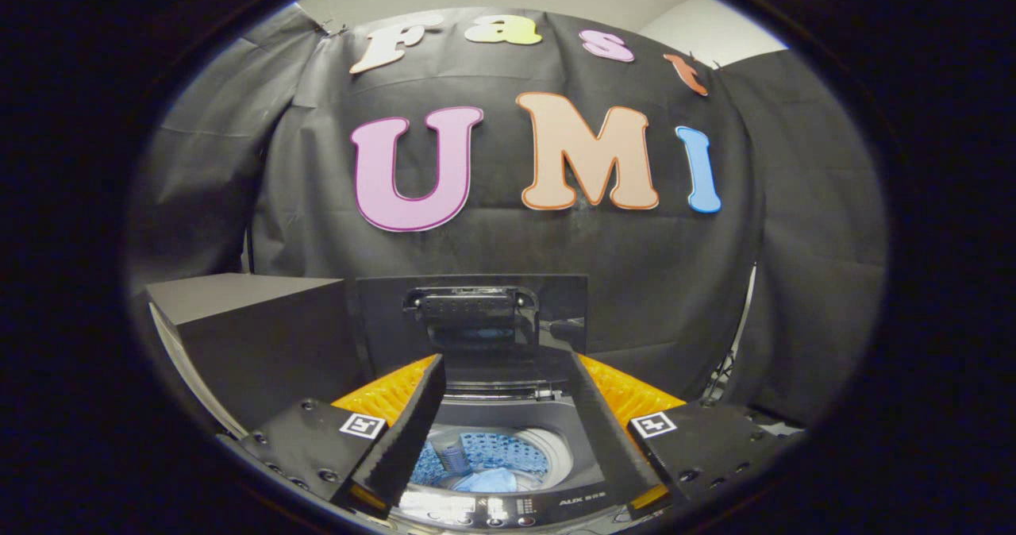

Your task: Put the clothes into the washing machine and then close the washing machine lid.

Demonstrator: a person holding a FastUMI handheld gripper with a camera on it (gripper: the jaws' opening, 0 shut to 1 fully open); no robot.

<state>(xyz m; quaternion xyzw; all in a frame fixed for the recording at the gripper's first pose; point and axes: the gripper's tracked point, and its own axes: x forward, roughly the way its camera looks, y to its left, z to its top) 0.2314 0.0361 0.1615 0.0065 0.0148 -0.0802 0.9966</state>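
Black box-shaped cabinet (pixel 254 336) stands left of the washer, beside the raised lid. Over the dark top-loading washing machine (pixel 508 424) hovers the hand-held gripper (pixel 508 388), tilted slightly downward, its two fingers spread wide and holding nothing. Between them, inside the round perforated metal drum (pixel 508 456), lies a crumpled light-blue garment (pixel 488 481) near the drum's front edge. Beyond the fingers, the dark glossy lid (pixel 472 321) stands upright, open, at the machine's rear edge.

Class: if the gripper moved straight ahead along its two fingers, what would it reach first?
Probably the upright open lid, standing just beyond the open gripper; depth is uncertain. The washing machine drum lies below the fingers.
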